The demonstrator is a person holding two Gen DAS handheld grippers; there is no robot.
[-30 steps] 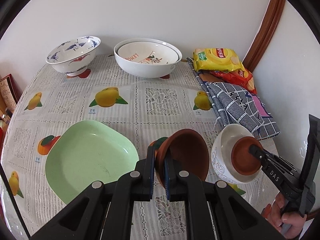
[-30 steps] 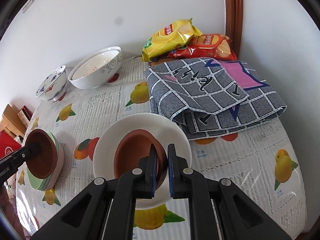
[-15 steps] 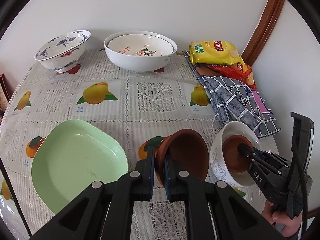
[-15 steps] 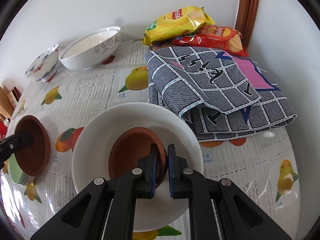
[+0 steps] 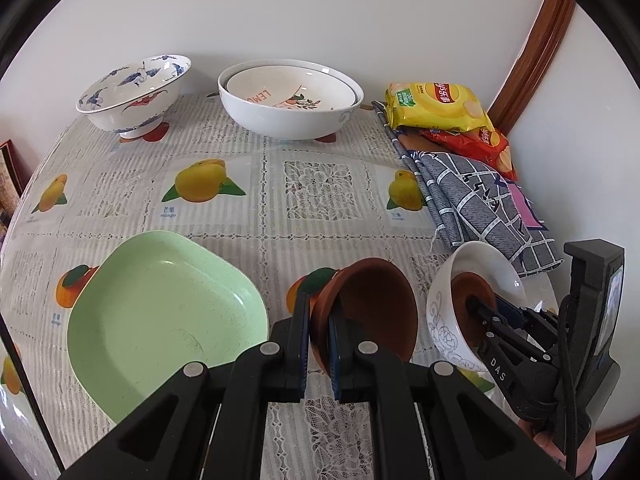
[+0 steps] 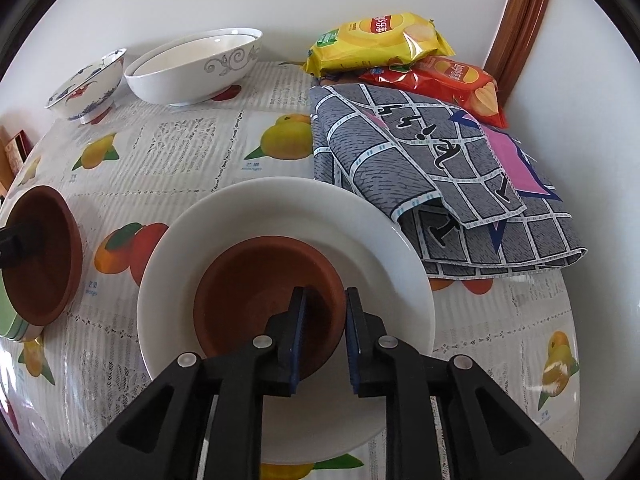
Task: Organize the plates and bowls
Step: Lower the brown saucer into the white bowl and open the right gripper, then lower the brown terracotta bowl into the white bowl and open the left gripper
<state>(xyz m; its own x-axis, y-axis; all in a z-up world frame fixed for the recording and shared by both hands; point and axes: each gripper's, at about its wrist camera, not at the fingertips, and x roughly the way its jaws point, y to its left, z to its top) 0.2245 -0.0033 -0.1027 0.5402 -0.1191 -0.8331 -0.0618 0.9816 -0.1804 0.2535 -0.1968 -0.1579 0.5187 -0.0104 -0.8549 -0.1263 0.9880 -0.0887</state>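
Note:
My left gripper (image 5: 319,320) is shut on the rim of a brown clay bowl (image 5: 376,312) and holds it tilted above the table, right of a green plate (image 5: 160,320). My right gripper (image 6: 323,318) is open, its fingers straddling the rim of a second brown bowl (image 6: 264,300) that rests inside a white bowl (image 6: 360,248). The left view shows that white bowl (image 5: 444,332) with the right gripper (image 5: 480,312) in it. The left-held bowl also shows in the right view (image 6: 40,256).
A blue-patterned bowl (image 5: 132,92) and two nested white bowls (image 5: 292,100) stand at the back. A grey checked cloth (image 6: 440,168) and two chip bags (image 6: 380,40) lie at the right by the wall. The table (image 5: 312,188) has a fruit-print cover.
My right gripper has opened, releasing the brown bowl inside the white bowl. The left gripper still holds its brown bowl, shifted slightly relative to the green plate.

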